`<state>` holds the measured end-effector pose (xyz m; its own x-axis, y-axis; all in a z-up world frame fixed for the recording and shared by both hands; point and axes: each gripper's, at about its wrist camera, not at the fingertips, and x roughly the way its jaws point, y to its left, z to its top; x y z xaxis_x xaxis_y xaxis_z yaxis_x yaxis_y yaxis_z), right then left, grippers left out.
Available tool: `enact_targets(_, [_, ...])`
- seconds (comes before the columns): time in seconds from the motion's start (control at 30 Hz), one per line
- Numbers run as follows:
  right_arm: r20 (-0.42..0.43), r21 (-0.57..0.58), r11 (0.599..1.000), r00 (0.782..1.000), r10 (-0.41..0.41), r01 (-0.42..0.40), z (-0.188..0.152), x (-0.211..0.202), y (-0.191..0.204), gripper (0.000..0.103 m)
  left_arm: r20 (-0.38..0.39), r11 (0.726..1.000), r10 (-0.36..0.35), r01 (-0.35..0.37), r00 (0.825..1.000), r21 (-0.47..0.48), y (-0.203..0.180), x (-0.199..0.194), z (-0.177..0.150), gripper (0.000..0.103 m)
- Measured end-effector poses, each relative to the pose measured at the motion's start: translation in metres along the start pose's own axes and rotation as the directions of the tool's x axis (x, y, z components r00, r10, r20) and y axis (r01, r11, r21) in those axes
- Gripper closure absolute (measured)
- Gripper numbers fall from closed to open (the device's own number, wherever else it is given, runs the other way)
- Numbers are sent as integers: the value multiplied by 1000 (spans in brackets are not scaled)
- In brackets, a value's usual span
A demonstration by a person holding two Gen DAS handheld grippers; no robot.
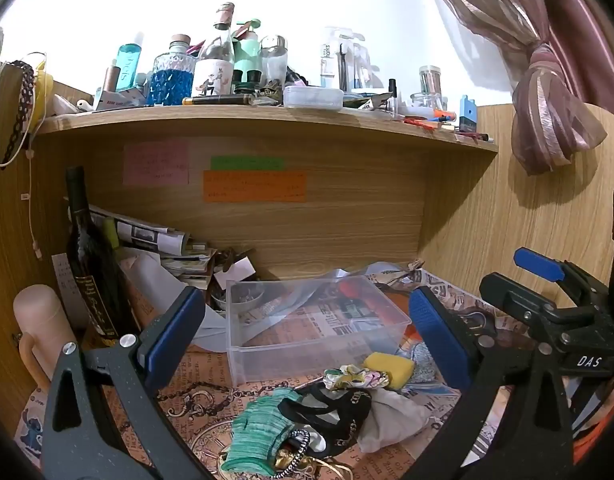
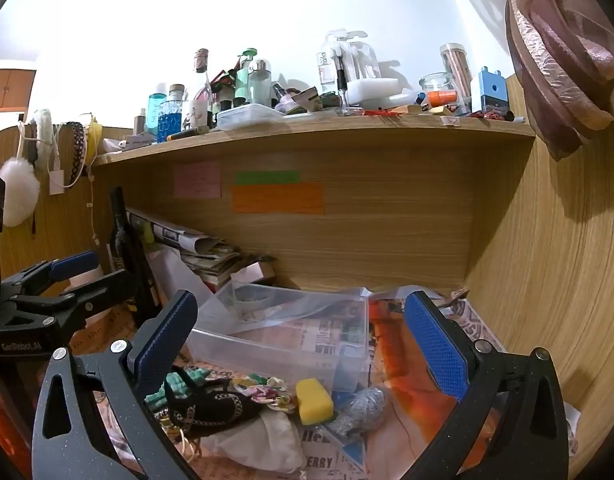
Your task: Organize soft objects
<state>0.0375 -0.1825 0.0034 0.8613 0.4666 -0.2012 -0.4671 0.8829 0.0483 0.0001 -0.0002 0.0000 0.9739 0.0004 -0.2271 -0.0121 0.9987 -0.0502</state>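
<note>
We find the soft pile, including a green cloth (image 1: 259, 436), black strap (image 1: 331, 412), floral scrunchie (image 2: 267, 396) and yellow sponge (image 2: 314, 401), on the tabletop (image 1: 211, 368) toward its front edge, before the clear bin (image 1: 315, 328). Lower items are cut off. Left claw (image 1: 307, 344) and right claw (image 2: 303, 344) hover released, empty.

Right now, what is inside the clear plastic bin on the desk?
The clear bin holds no soft items; only a sheet of clear plastic film drapes into it. The printed paper seen through its floor lies underneath. The sponge and the cloth pile lie in front.
</note>
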Motion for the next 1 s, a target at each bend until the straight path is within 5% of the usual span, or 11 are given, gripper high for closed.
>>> enact_targets(1.0, [2,-2,1000,1000,1,-1,1,0,3,0,-1,1000,3,-3,1000,-4,0,0,1,0])
